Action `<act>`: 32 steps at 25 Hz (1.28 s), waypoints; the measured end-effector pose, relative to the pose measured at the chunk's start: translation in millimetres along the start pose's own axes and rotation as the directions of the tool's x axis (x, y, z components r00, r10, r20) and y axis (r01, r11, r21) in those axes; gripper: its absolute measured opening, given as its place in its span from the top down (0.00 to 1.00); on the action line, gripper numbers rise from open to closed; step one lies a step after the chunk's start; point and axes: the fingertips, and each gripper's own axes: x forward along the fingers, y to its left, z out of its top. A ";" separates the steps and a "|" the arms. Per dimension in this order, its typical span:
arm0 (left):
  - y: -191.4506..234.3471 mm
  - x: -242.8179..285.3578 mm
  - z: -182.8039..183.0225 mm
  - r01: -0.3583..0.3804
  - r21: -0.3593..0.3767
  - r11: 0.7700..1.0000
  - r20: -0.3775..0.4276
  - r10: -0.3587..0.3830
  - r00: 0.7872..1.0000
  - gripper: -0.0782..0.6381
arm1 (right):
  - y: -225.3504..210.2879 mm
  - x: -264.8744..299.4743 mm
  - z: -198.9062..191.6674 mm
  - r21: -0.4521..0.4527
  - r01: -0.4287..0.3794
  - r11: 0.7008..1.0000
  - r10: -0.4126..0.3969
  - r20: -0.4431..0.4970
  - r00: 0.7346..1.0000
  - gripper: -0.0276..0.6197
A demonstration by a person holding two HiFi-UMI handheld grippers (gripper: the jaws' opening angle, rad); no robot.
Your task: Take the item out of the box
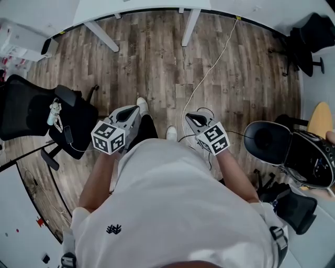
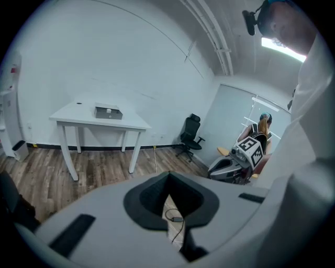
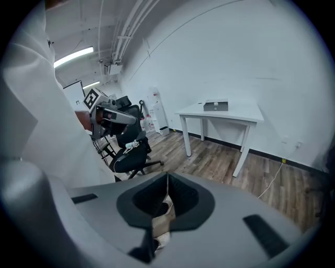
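A grey box (image 2: 108, 112) lies on a white table (image 2: 70, 114) across the room, also seen as the box (image 3: 215, 105) on the table (image 3: 247, 114) in the right gripper view. What is inside it does not show. I hold both grippers close to my body, far from the table. My left gripper (image 1: 137, 109) has its jaws together with nothing between them, as the left gripper (image 2: 168, 179) also shows in its own view. My right gripper (image 1: 189, 116) is shut and empty too, its jaw tips meeting in the right gripper (image 3: 167, 179) view.
The table's edge (image 1: 131, 9) runs along the top of the head view. A black office chair (image 1: 36, 118) stands to my left, another chair (image 1: 275, 141) to my right. A white cable (image 1: 209, 68) trails over the wooden floor. A further chair (image 2: 191, 133) stands by the wall.
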 end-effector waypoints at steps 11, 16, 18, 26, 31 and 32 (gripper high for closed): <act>107.3 33.2 83.1 0.064 0.030 0.997 0.067 -0.066 0.996 0.88 | -41.7 77.7 90.5 -0.009 0.025 1.000 -0.025 -0.054 0.998 0.94; 162.0 16.5 89.1 0.057 -0.019 0.998 0.079 -0.056 0.995 0.88 | -50.9 119.8 144.9 -0.071 0.026 0.997 -0.031 -0.068 0.997 0.92; 177.4 14.1 91.4 0.061 -0.024 0.998 0.082 -0.059 0.995 0.88 | -56.1 129.0 162.6 -0.087 0.041 0.995 -0.046 -0.063 0.997 0.92; 211.6 10.7 117.1 0.040 -0.036 0.999 0.141 -0.035 0.989 0.88 | -81.2 154.2 204.1 -0.074 0.064 0.995 -0.068 -0.054 0.996 0.92; 231.6 15.8 127.8 0.006 -0.044 0.999 0.149 0.001 0.989 0.88 | -112.5 178.4 226.9 -0.094 0.064 0.993 -0.068 -0.042 0.997 0.89; 236.7 16.3 130.1 -0.007 -0.050 0.999 0.150 0.014 0.989 0.88 | -120.4 184.1 232.9 -0.102 0.060 0.993 -0.064 -0.041 0.997 0.88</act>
